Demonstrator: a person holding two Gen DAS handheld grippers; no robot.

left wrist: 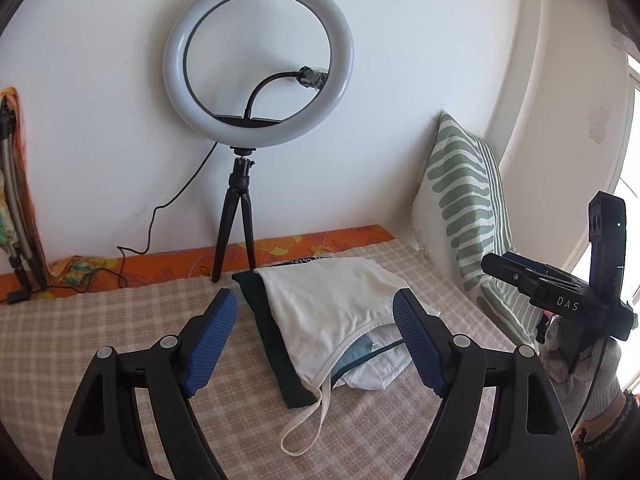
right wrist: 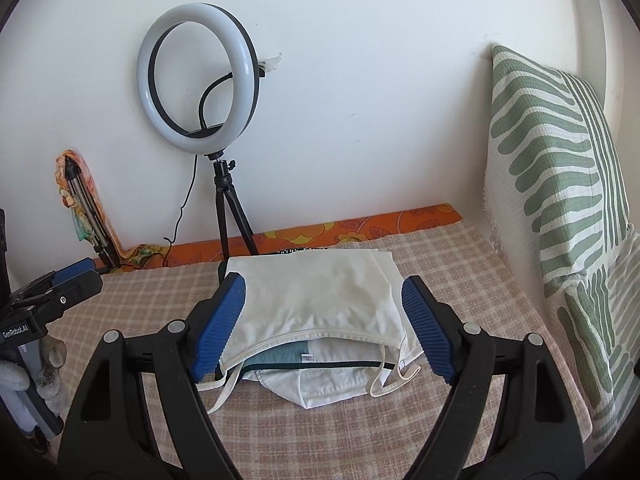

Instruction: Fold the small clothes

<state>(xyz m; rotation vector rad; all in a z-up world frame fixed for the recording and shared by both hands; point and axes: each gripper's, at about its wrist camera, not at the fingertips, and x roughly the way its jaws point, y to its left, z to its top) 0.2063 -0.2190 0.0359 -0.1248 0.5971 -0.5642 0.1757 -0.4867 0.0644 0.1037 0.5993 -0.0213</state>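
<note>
The left wrist view shows the white top (left wrist: 328, 312) folded on the pile (left wrist: 280, 344) ahead of the left gripper (left wrist: 316, 340), jaws open and empty; one strap (left wrist: 308, 420) trails out. The right gripper (right wrist: 320, 332) also stands open, holding nothing; this piece seems done.

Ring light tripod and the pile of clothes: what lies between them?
Almost nothing: in the left wrist view the tripod stands right behind the pile of clothes, with only a strip of checked cover between.

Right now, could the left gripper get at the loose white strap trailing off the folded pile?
Probably yes: the left gripper is open and empty, and the strap lies exposed on the checked cloth.
</note>
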